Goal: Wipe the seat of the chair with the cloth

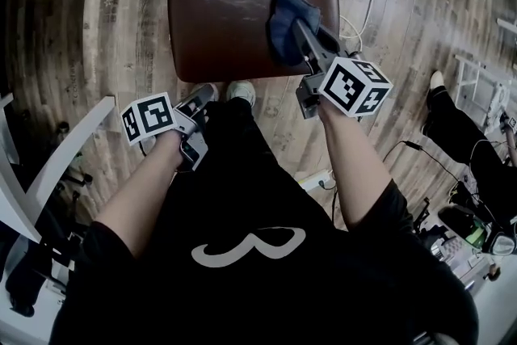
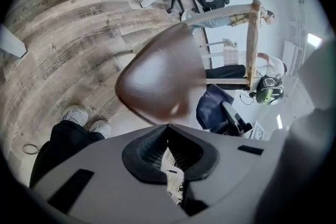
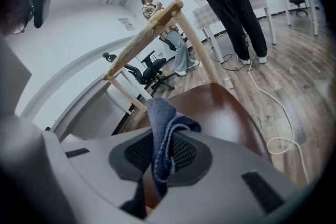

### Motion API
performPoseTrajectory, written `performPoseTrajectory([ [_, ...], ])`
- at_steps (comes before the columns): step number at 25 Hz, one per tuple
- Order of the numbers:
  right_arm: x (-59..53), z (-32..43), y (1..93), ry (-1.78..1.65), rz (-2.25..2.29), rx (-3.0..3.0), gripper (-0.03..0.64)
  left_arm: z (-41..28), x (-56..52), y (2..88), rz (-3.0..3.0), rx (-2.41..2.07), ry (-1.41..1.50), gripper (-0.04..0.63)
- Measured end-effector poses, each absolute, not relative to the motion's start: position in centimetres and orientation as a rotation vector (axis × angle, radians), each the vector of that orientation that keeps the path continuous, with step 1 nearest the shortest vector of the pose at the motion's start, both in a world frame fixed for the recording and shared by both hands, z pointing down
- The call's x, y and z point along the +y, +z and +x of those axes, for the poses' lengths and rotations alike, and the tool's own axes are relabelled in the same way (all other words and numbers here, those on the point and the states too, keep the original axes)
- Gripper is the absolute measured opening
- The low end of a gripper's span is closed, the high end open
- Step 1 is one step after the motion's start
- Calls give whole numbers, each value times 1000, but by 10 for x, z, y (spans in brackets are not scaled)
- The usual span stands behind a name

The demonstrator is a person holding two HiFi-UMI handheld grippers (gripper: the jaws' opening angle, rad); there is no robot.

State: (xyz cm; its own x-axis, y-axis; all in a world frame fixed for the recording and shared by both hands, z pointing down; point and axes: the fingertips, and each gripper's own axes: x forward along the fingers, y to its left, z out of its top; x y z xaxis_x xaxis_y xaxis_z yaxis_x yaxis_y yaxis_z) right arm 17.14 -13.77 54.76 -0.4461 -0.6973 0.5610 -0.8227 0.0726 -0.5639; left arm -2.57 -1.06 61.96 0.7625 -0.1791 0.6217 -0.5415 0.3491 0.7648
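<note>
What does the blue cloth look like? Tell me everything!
The cloth is dark blue, soft-looking, with a paler stitched edge. It is bunched up and pinched in the right tool, whose jaws are shut on it. Its free end seems to press on the shiny brown seat, toward its right side.

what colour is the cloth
The cloth is dark blue, clearest in the head view.

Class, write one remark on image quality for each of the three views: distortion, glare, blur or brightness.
Head view: wide-angle distortion curves the floor planks around the chair seat, corners dark. Left gripper view: the seat looks soft, with pale sheen. Right gripper view: the cloth between the jaws is slightly blurred; the wall behind is washed out.
</note>
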Motion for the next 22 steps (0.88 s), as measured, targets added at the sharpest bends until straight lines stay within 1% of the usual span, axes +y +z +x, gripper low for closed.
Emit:
performPoseTrajectory([
  [11, -104, 35, 542, 1488, 1334, -2317, 54, -90, 8, 626, 1201, -721, 322, 12],
  [16, -98, -9, 547, 1517, 1272, -2322, 54, -115, 7, 631, 1190, -732, 321, 12],
  [22, -98, -47, 557, 1552, 1206, -2313, 54, -129, 1, 634, 1193, -725, 318, 12],
])
